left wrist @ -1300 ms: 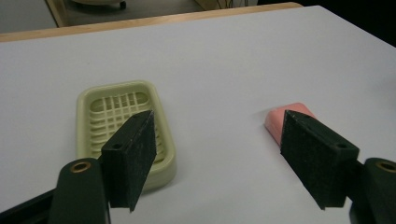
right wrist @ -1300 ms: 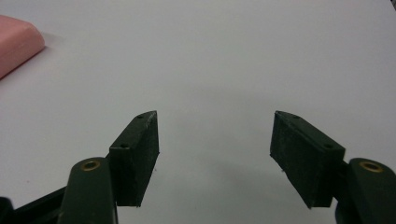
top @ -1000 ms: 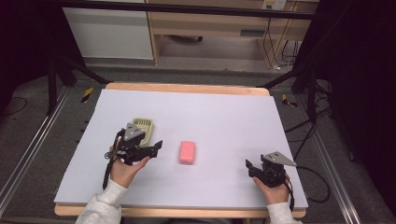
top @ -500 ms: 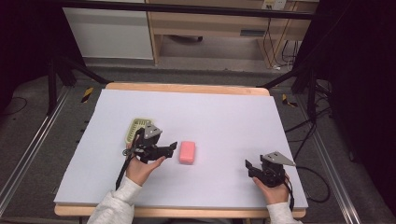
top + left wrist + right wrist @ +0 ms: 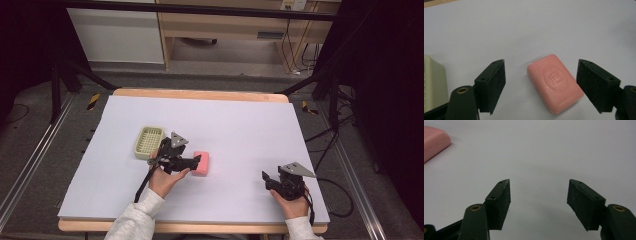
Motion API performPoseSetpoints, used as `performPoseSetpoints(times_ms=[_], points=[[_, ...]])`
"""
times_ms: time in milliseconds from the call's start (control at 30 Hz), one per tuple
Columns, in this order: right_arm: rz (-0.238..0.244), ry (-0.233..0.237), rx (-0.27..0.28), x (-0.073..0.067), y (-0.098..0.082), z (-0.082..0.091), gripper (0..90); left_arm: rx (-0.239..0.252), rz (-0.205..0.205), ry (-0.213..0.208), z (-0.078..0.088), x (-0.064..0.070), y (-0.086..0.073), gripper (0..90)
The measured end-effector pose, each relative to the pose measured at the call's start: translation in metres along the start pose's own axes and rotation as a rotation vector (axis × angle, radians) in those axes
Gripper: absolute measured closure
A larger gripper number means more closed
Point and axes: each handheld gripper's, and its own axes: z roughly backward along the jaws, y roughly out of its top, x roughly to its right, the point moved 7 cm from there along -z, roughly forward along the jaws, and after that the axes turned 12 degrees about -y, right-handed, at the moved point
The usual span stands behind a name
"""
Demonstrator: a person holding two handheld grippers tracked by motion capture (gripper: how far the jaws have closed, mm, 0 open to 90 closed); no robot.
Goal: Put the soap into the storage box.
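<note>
Tabletop is carrying two things: a pale green tray at about nine o'clock from centre, and a pink soap lying flat just right of it, near the middle. Left gripper is coming at the soap from nine o'clock; its fingers have just been opening and are standing spread, the soap sitting between them untouched and skewed to them. Right gripper is resting at four o'clock, fingers spread on nothing. Judging by this, the reach is ending; next, the fingers need squaring to the bar's sides, then closing.
</note>
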Motion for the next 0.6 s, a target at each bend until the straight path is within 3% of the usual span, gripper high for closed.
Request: performPoseSetpoints(times_ms=[600], points=[[0.002,0.001,-0.007,-0.001,-0.001,-0.001,33.0,-0.067,0.002,-0.011,-0.033,0.011,-0.01,19.6]])
